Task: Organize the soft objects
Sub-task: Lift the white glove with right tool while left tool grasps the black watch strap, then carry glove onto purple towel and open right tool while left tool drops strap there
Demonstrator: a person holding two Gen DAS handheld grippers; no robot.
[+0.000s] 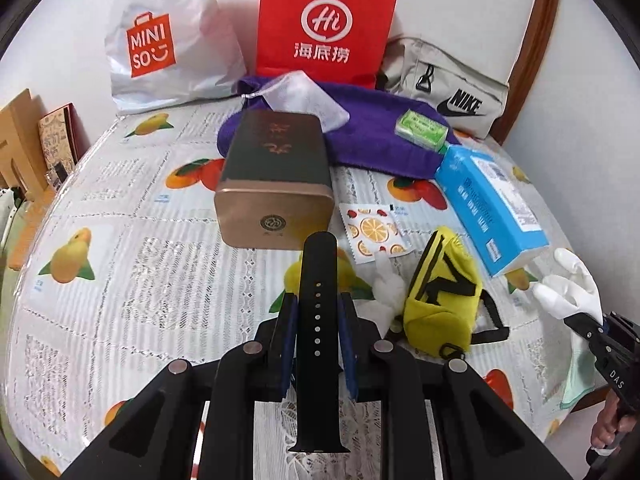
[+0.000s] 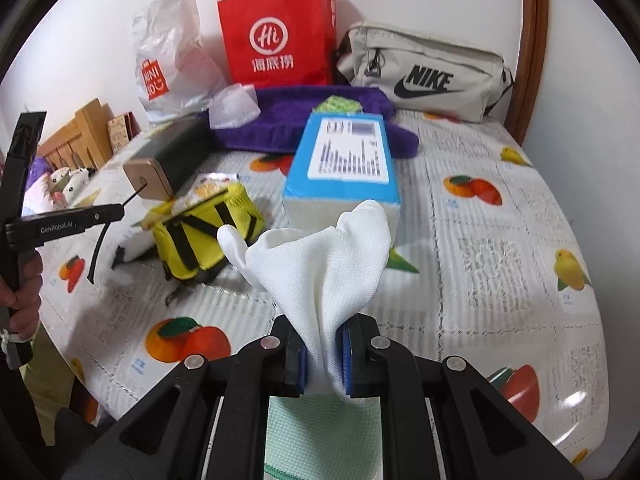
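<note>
The white glove (image 2: 320,264) is pinched between the fingers of the right gripper (image 2: 324,360), up off the surface (image 2: 480,280). The glove's green cuff hangs down under the fingers, and its floppy tips stick up in front of them. The black watch strap (image 1: 318,320) is held between the narrow fingers of the left gripper (image 1: 318,344). It stands straight up and down, and its end pokes out past the fingertips.

Just past the strap lies a yellow pouch (image 1: 440,312) with black stripes, and a bit of white fluff (image 1: 386,292) is beside it. A small packet with orange slices (image 1: 374,232) lies flat near the pouch. A blue tissue pack (image 1: 492,204) lies to the right. A dark box with a gold end (image 1: 276,184) lies to the left.

Farther back is a purple towel (image 1: 372,140) with a green packet (image 1: 420,126) on it. At the wall stand a red paper bag (image 1: 324,24), a white plastic bag (image 1: 168,40) and a grey bag (image 1: 452,84). The surface has a fruit-print cloth.
</note>
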